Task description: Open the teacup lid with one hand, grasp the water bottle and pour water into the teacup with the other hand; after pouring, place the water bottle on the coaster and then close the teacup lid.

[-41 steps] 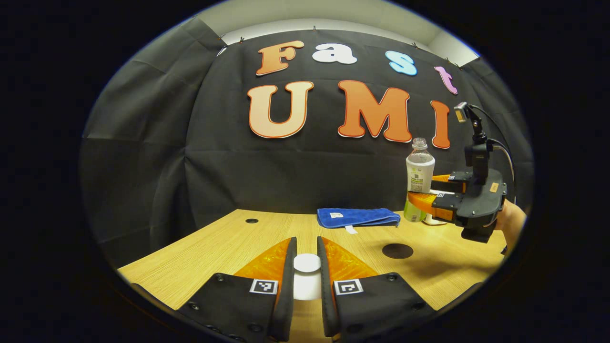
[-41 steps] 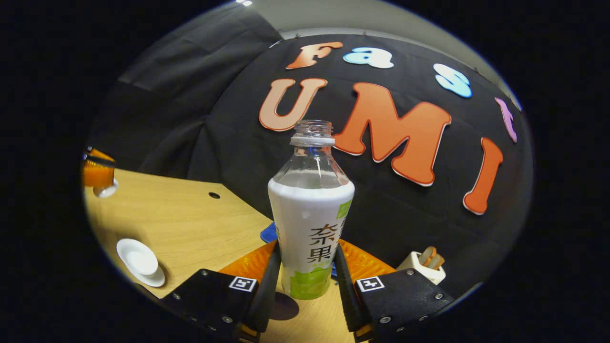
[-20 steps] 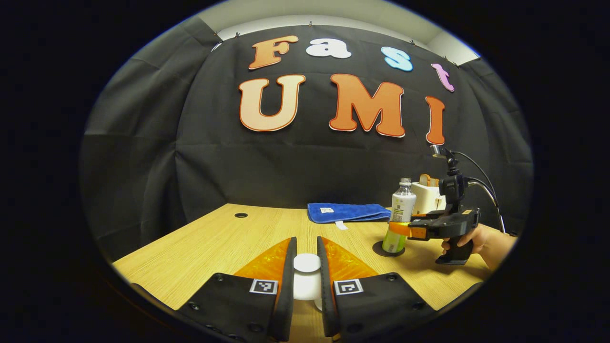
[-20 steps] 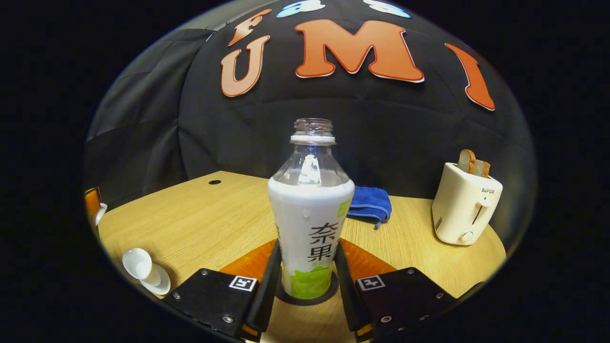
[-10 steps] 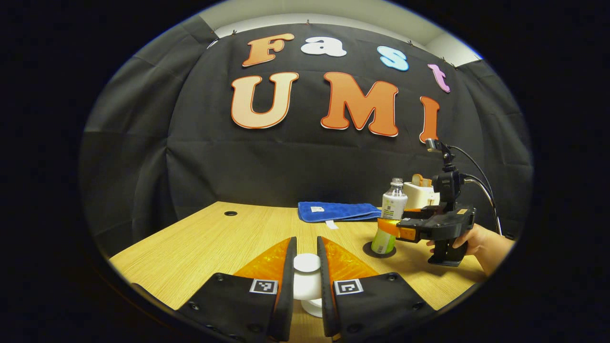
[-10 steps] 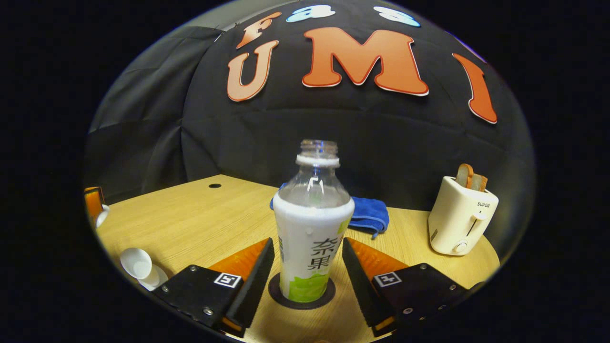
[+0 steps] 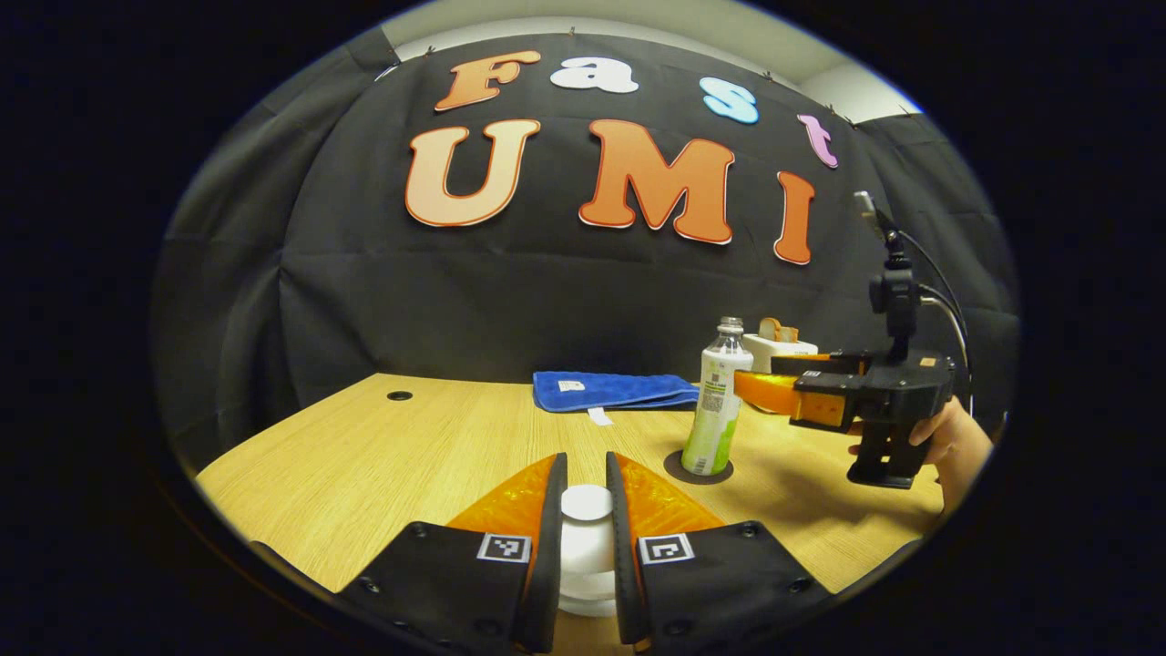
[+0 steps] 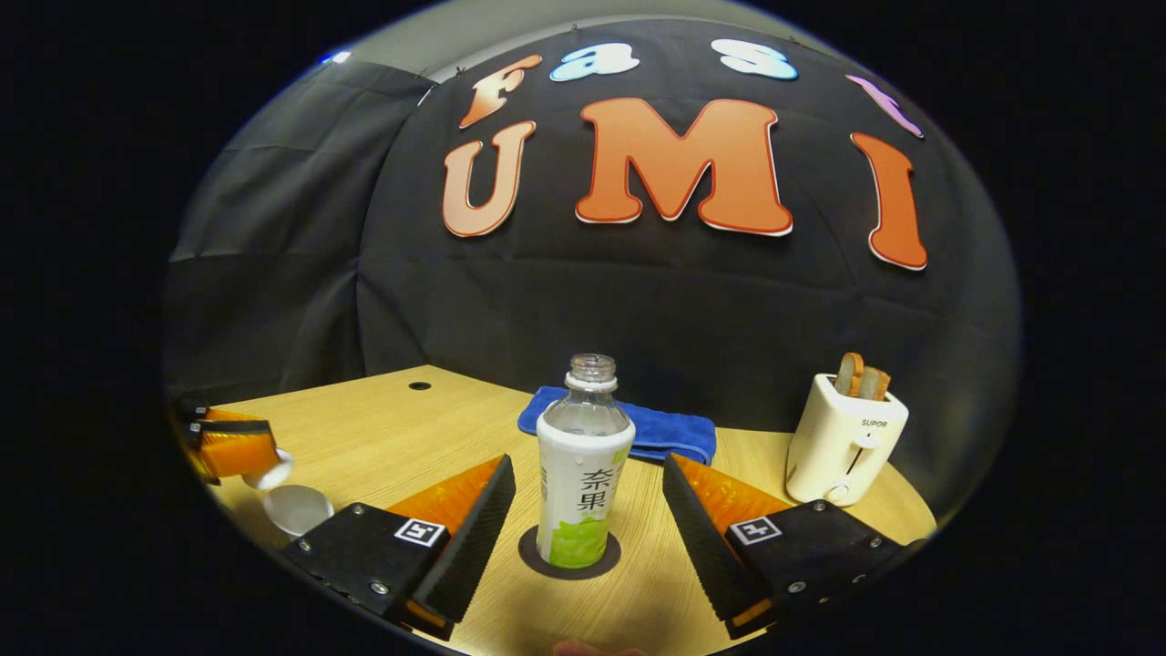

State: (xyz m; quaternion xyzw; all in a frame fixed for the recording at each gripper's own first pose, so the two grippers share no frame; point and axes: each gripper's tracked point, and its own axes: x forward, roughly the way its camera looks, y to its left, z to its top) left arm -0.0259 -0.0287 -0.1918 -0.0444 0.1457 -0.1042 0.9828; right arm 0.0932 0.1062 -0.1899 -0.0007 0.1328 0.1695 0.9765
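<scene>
Booth reads dim on my feed; overhead light warms the table (image 8: 383, 428). Soft shadow under the right gripper (image 7: 774, 383) (left gripper view). Heavy fisheye bowing at edges; focus mostly sharp.

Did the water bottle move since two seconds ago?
Yes. The water bottle was up in the air then; now it has come down and stands upright on the dark coaster on the table.
</scene>
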